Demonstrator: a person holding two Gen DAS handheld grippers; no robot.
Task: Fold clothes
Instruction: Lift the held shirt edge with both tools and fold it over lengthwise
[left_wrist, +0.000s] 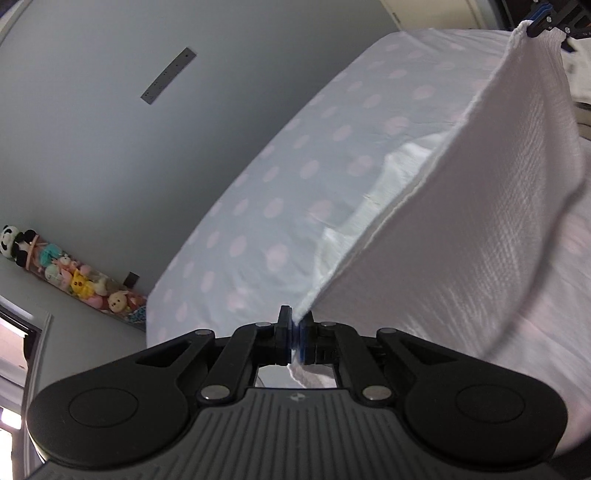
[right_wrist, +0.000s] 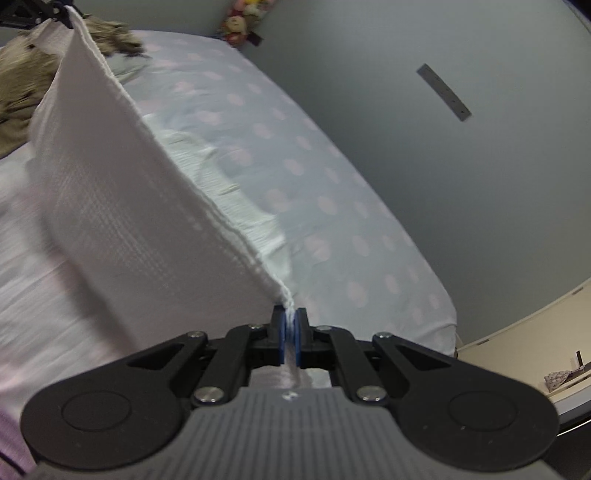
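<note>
- Left wrist view: left gripper (left_wrist: 296, 325) pinched tight on one corner of a white textured garment (left_wrist: 461, 229); the cloth's edge runs taut up and away to the other corner.
- Same view, top right: right gripper (left_wrist: 540, 23) clamps that far corner, its blue pads closed on the hem.
- Right wrist view: right gripper (right_wrist: 291, 325) closed on the fabric, with the garment (right_wrist: 122, 177) stretching off to the left gripper (right_wrist: 62, 16) at the top left.
- Garment hangs between the two grippers above the bed (left_wrist: 280, 206), which has a pale sheet with pink dots. The lower part of the cloth sags toward the sheet; some of it seems to rest there, near the middle of the bed.
- A brownish garment (right_wrist: 22, 74) lies bunched toward the far corner of the bed, apart from the white one.
- Soft toys (left_wrist: 74, 273) line a shelf on the wall beyond the bed's edge.
- Judgement: the step in hand is carrying a stretched edge, either spreading the piece flat or bringing this edge over to make a fold. The frames do not settle which.
- Next move calls for both grips kept firm, the edge kept taut and level, and the cloth lowered evenly so no wrinkle is trapped.
</note>
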